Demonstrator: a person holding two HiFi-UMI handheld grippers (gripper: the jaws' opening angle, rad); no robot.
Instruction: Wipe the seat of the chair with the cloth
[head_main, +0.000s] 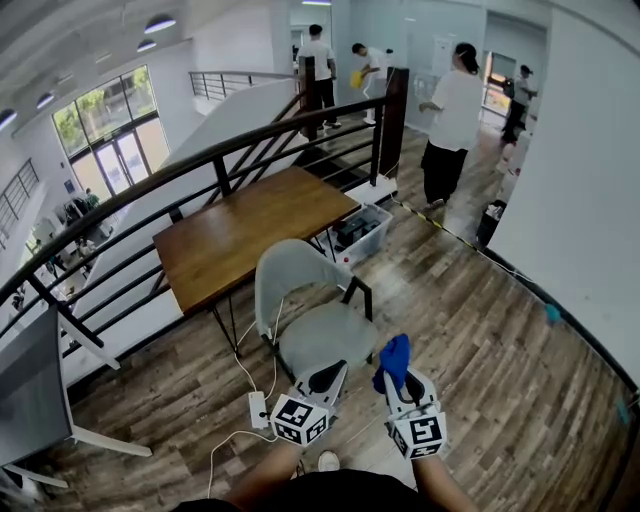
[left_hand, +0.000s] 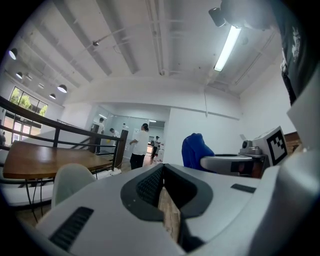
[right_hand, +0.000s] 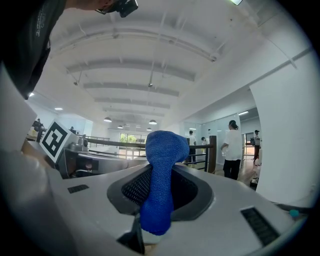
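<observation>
One chair (head_main: 312, 335), one blue cloth (head_main: 394, 359). Fingers of your right gripper (right_hand: 159, 197) pinch the blue cloth; your left gripper (left_hand: 164, 186) is closed, empty. The chair seat's near edge is hidden.

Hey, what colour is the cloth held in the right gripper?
Solid blue; the cloth shows best in the right gripper view.

The chair seat (head_main: 325, 340) is open from the near side; its backrest (head_main: 288, 268) and the table (head_main: 250, 235) block beyond
</observation>
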